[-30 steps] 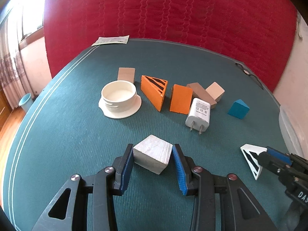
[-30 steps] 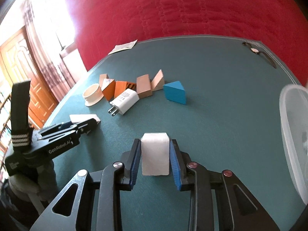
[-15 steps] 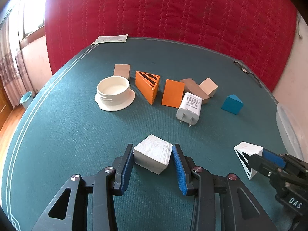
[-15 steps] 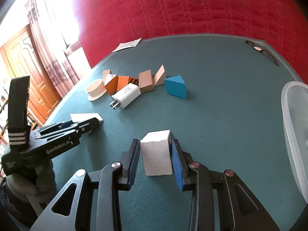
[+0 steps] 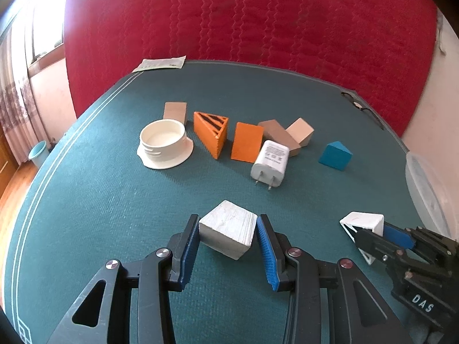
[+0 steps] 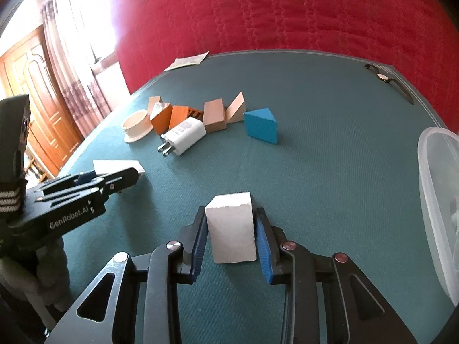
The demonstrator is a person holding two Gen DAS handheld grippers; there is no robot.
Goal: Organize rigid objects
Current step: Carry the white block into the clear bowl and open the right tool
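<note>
My left gripper point(image 5: 227, 226) is shut on a white block point(image 5: 223, 238), held corner-up just above the green table point(image 5: 114, 200). In the right wrist view my right gripper point(image 6: 231, 218) has a white wedge point(image 6: 231, 229) between its blue pads. Its jaws are closing and the pads press on the wedge's sides. Each gripper shows in the other's view. The right gripper point(image 5: 370, 235) comes in low at the right with the hollow wedge point(image 5: 363, 220). The left gripper point(image 6: 134, 175) comes in from the left with its block point(image 6: 114, 166).
A row of objects lies mid-table: a white round lid point(image 5: 163, 143), a tan block point(image 5: 175, 111), two orange wedges point(image 5: 212, 132), a white charger point(image 5: 269, 163), brown blocks point(image 5: 279, 134) and a blue wedge point(image 5: 334, 154). A clear plastic container point(image 6: 436, 200) stands at the right edge.
The white wedge between the right jaws tipped slightly half a second ago and now stands straighter. The left gripper and its block look the same.
</note>
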